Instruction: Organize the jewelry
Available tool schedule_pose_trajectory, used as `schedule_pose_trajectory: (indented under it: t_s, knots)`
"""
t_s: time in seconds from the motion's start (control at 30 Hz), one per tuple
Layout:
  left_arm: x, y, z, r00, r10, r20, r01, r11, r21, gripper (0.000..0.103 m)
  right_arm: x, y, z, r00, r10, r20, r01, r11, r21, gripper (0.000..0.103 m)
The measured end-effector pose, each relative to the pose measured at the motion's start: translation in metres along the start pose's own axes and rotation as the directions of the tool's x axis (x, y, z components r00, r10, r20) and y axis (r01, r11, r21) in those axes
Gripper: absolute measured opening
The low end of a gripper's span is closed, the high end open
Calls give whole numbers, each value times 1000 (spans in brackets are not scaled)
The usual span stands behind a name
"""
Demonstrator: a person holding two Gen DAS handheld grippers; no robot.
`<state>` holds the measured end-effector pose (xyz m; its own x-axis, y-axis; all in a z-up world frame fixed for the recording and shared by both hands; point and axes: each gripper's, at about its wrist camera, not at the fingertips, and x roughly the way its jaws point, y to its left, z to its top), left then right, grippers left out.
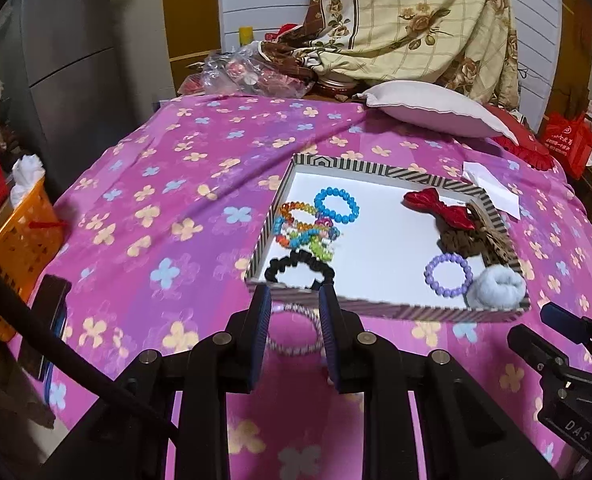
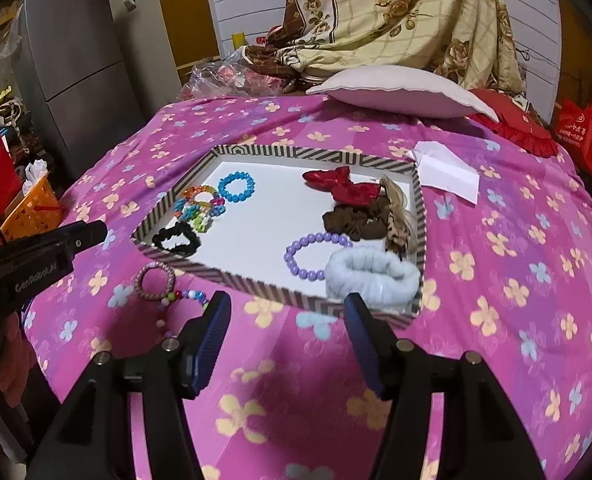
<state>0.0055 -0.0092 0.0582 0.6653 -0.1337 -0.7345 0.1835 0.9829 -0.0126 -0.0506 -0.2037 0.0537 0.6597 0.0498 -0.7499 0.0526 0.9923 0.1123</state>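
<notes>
Looking along my left fingers (image 1: 294, 304), I see them set a narrow way apart with nothing between the pads, hovering over a pink-and-white woven ring (image 1: 294, 330) that lies on the flowered pink bedspread (image 1: 168, 184) just outside the near wall of the striped tray (image 1: 375, 306). Inside the tray, the left side holds a blue bead bracelet (image 1: 336, 205), a heap of multicoloured bead bracelets (image 1: 303, 230) and a black scrunchie (image 1: 299, 269); the right side holds a red bow (image 1: 439, 207), a brown scrunchie (image 1: 461, 240), a purple bead bracelet (image 1: 448, 274) and a pale blue scrunchie (image 1: 497, 289) in the near right corner. My right gripper shows at the lower right edge of this view. From my right wrist, my right fingers (image 2: 288, 312) stand wide apart and empty above the bedspread (image 2: 515, 260), just short of the tray's near wall (image 2: 280, 292), with the pale blue scrunchie (image 2: 371, 274) straight ahead. The woven ring (image 2: 154, 282) lies to the left, touching a string of coloured beads (image 2: 184, 297) partly hidden behind my left-hand finger. A white pillow (image 2: 399, 90) lies beyond the tray.
</notes>
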Motion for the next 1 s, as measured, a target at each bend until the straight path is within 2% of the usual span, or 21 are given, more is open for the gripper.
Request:
schedule_pose_trajectory:
  t_s: [0.3,1.0]
  knots:
    - [-16,2,-19,1000,4,9,-4,1000,-15,43,-14,4,-7,1000,-2,10,2,1000,5,65]
    - [-22,6,-28,1000,15,9,-15,1000,-17,43,-17,17,-9,1000,8,1,-8,1000,-17,65]
